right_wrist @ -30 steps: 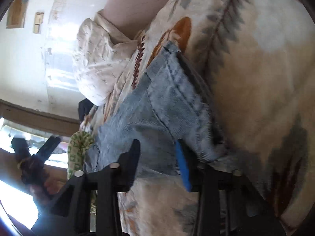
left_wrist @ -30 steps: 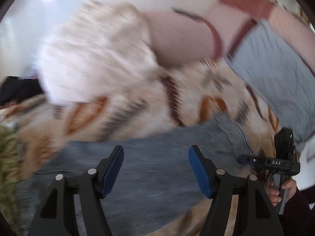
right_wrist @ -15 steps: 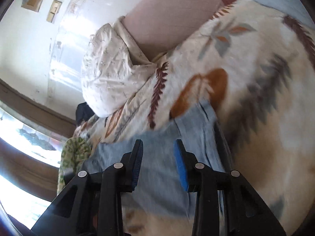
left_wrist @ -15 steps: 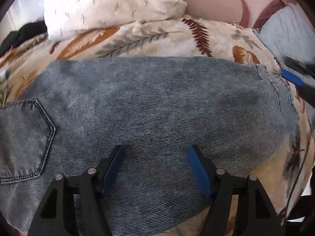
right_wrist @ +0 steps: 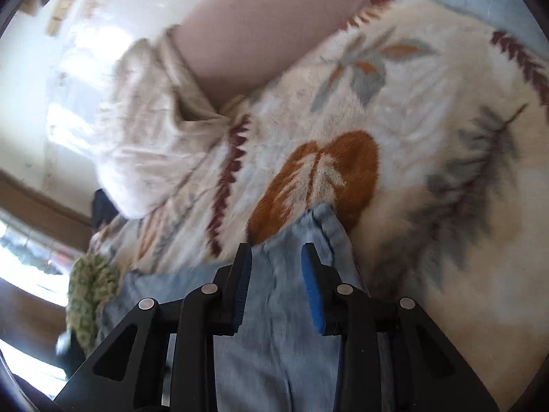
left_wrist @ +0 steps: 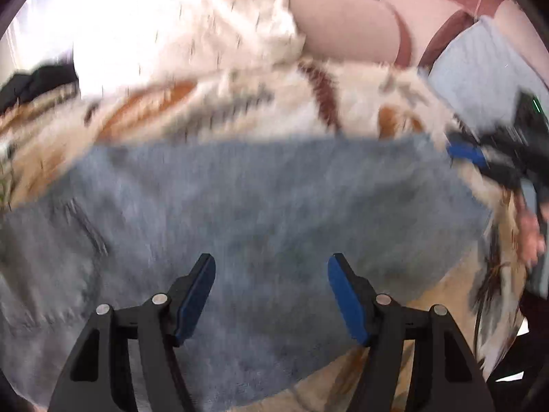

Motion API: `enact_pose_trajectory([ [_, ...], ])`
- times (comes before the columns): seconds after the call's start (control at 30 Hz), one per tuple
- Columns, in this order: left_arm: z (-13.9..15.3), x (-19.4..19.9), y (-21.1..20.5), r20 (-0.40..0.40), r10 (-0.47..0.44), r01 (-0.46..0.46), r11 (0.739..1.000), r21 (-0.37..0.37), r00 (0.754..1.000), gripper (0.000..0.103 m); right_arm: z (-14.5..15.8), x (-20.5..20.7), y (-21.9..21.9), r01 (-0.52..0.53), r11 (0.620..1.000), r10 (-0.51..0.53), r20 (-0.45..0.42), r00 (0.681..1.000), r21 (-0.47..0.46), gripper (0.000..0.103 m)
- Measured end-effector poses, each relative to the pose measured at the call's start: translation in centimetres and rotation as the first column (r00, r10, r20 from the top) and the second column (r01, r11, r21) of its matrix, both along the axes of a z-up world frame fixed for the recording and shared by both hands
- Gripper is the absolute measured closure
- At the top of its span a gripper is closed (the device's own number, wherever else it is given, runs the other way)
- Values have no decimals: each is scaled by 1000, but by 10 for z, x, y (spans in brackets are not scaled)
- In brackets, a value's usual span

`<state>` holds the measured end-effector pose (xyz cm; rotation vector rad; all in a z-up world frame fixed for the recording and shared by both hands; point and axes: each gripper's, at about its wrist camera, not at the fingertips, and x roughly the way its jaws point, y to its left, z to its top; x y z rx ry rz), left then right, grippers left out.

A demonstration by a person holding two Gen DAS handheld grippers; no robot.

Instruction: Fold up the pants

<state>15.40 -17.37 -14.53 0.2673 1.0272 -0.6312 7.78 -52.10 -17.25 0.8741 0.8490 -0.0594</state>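
The jeans (left_wrist: 267, 206) lie flat on the leaf-print blanket (right_wrist: 429, 130), blurred in the left view. The left gripper (left_wrist: 271, 292) hovers over them, jaws wide apart, empty. The right gripper (right_wrist: 276, 274) stands partly open over the hem; contact is unclear. Its frame hides the cloth below.

Left wrist view motion-blurred: pants (left_wrist: 257, 206) pocket stitching unreadable, lower left cut by frame edge. Right gripper (left_wrist: 470, 154) smeared; jaws' gap indeterminate there. Dark item (left_wrist: 34, 80) by pillow (left_wrist: 206, 34) unidentifiable.
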Motion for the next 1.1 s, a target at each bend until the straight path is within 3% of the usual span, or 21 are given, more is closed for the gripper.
enact_pose_trajectory([
  [0.07, 15, 8, -17, 38, -36, 37, 999, -11, 999, 32, 13, -30, -1, 12, 1000, -12, 3, 1000, 6, 62],
  [0.13, 27, 14, -36, 73, -75, 76, 997, 0, 994, 32, 19, -49, 1, 25, 1000, -25, -11, 1000, -2, 62],
  [0.27, 40, 22, -64, 107, -106, 105, 994, 16, 989, 32, 9, -83, 1, 50, 995, -48, -29, 998, 87, 61],
  [0.5, 39, 2, -67, 116, -95, 98, 995, -12, 989, 29, -5, -97, 7, 93, 985, -93, -8, 996, 147, 58],
  [0.6, 30, 4, -48, 87, -37, 39, 999, -25, 996, 29, -4, -93, 11, 71, 982, -73, 8, 997, 175, 58],
  [0.67, 26, 10, -43, 57, -12, 13, 1000, -20, 998, 29, 0, -89, 13, 87, 987, -87, -10, 996, 135, 59],
  [0.77, 33, 15, -49, 55, -32, 33, 999, -24, 998, 29, -9, -93, 12, 128, 970, -120, -55, 991, 205, 58],
  [0.83, 38, 19, -64, 64, -65, 67, 997, -31, 996, 27, -14, -100, 14, 149, 963, -135, -74, 988, 226, 55],
  [0.93, 38, 23, -104, 84, -162, 161, 987, 15, 983, 25, -28, -106, 20, 159, 931, -133, -102, 986, 328, 51],
  [1.03, 33, 29, -149, 40, -296, 294, 955, 47, 954, 25, -36, -108, 17, 198, 919, -172, -105, 980, 340, 50],
  [1.1, 30, 37, -173, 24, -344, 343, 938, 53, 938, 25, -48, -110, 13, 225, 886, -196, -113, 974, 406, 49],
])
